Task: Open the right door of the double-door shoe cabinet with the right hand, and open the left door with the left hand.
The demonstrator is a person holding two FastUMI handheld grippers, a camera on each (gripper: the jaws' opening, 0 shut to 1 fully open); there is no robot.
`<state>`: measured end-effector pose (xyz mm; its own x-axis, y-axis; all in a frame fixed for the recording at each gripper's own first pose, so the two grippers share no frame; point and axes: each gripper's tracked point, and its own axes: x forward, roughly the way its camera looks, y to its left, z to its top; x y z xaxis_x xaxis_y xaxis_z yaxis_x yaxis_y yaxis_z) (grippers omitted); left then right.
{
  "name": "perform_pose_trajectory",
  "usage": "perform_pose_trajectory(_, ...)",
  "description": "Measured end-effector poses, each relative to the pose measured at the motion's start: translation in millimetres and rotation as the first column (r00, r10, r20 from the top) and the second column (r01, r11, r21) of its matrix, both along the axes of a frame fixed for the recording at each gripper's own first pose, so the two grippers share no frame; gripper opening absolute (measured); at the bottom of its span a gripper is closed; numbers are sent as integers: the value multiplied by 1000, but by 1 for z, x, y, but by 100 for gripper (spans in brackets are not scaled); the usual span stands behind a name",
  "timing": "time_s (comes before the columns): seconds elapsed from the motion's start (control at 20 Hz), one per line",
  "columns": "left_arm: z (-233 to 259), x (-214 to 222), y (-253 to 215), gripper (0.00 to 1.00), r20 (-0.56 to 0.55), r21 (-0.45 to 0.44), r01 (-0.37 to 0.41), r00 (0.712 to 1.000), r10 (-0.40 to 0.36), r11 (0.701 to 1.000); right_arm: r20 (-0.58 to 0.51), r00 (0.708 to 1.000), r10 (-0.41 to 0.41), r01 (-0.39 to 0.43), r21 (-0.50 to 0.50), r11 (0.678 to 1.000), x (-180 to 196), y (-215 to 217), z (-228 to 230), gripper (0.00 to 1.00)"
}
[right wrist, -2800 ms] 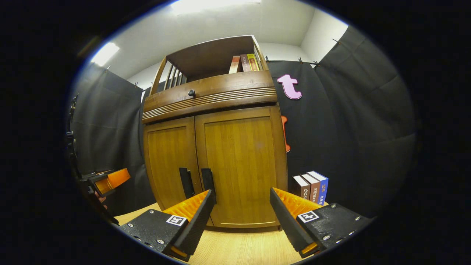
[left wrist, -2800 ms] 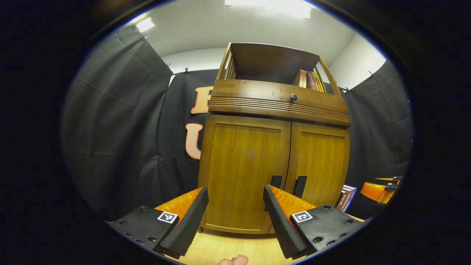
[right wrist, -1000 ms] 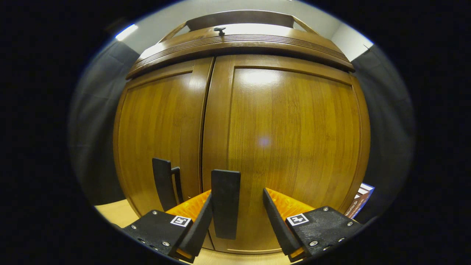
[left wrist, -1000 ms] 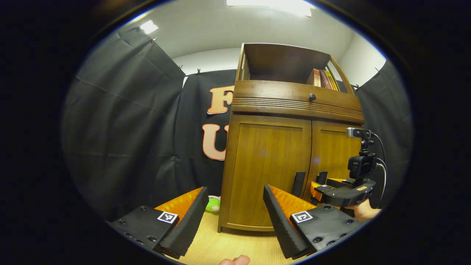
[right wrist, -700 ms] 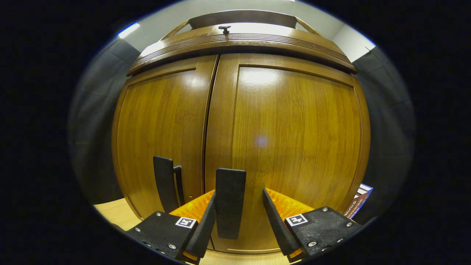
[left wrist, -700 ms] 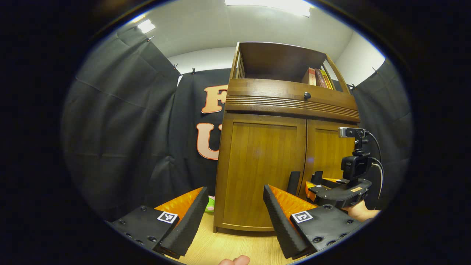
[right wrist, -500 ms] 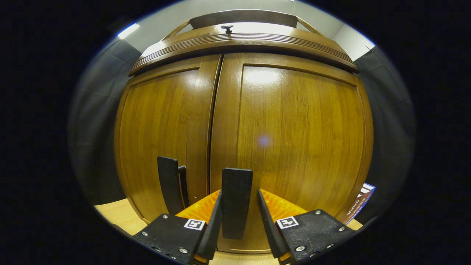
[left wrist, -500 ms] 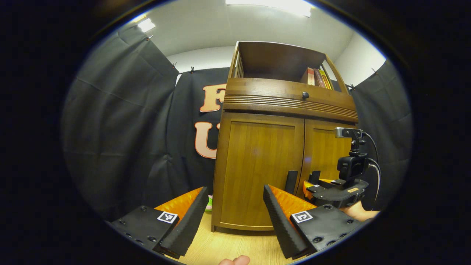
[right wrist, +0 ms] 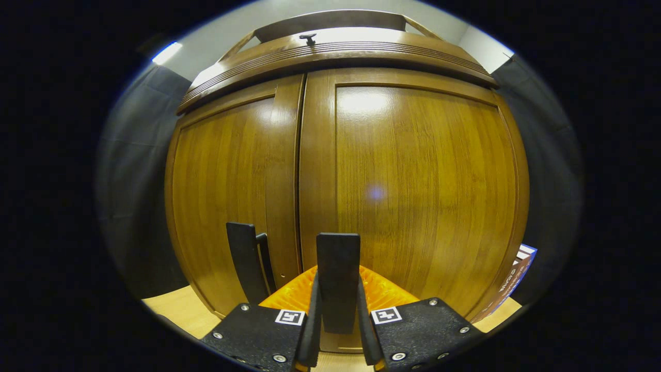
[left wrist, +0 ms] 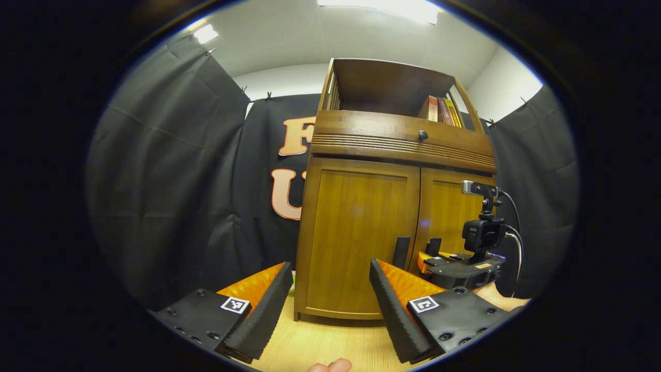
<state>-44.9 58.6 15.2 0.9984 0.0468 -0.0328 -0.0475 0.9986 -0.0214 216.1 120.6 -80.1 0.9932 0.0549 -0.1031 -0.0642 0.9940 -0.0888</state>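
no legible text, book spines [left wrist: 443,110] too small

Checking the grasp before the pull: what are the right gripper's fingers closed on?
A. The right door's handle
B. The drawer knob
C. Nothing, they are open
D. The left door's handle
A: in the right gripper view the right gripper has both fingers pressed against the right door's handle, while the left door's handle stands free beside it.

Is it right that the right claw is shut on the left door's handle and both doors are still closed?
Not quite. The right claw is shut on the right door's handle, not the left door's handle, which stands free beside it in the right gripper view. Both doors are closed.
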Motion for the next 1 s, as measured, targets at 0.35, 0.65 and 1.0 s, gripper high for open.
perform_pose_trajectory(0.35,0,-8,1,95,-11,2,-27,1000,27,1000,14,999,39,-39,-6,999,-24,-1,-6,30)
perform_pose_trajectory(0.65,-4,-5,-12,95,-26,3,-11,1000,11,1000,3,997,77,-77,-1,997,-61,-9,-4,30)
perform_pose_trajectory(1.0,-10,0,-41,95,-40,10,28,999,-27,1000,-11,994,104,-104,30,994,-109,-29,-3,30)
